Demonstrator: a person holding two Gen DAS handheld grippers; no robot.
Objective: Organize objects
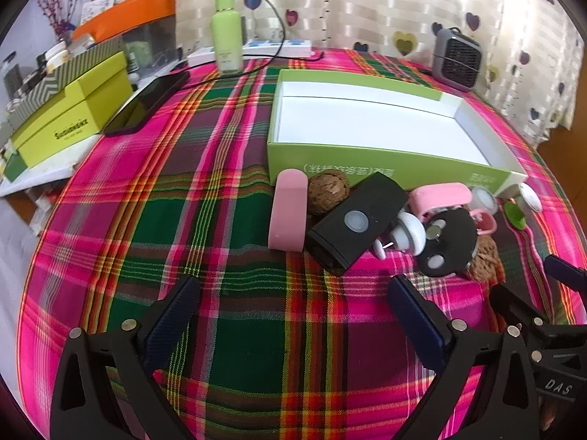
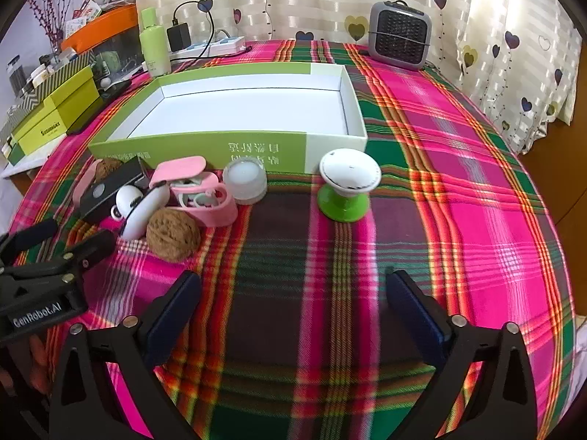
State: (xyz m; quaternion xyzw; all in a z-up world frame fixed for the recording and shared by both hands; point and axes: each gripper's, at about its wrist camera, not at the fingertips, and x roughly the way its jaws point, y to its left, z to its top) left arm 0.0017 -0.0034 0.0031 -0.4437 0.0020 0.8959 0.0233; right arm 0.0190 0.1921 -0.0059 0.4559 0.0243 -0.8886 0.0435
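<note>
An open green-and-white box (image 1: 385, 161) (image 2: 256, 150) lies on the plaid tablecloth, white inside. Along its near wall sits a cluster: a pink block (image 1: 288, 209), a walnut (image 1: 328, 190), a black device with a round button (image 1: 357, 222) (image 2: 106, 190), a pink case (image 1: 440, 196) (image 2: 200, 194), a white massager (image 1: 407, 234) (image 2: 141, 211), a second walnut (image 2: 172, 234), a frosted round cap (image 2: 245, 180) and a white-and-green stand (image 2: 346, 187). My left gripper (image 1: 293, 293) is open, short of the cluster. My right gripper (image 2: 293, 288) is open over bare cloth.
A green bottle (image 1: 226, 31), a power strip (image 1: 256, 49) with cable, a black phone (image 1: 146, 102) and stacked yellow-green boxes (image 1: 69, 117) fill the far left. A grey heater (image 2: 400, 35) stands at the back. Curtains hang behind the table. Plaid cloth stretches to the right edge.
</note>
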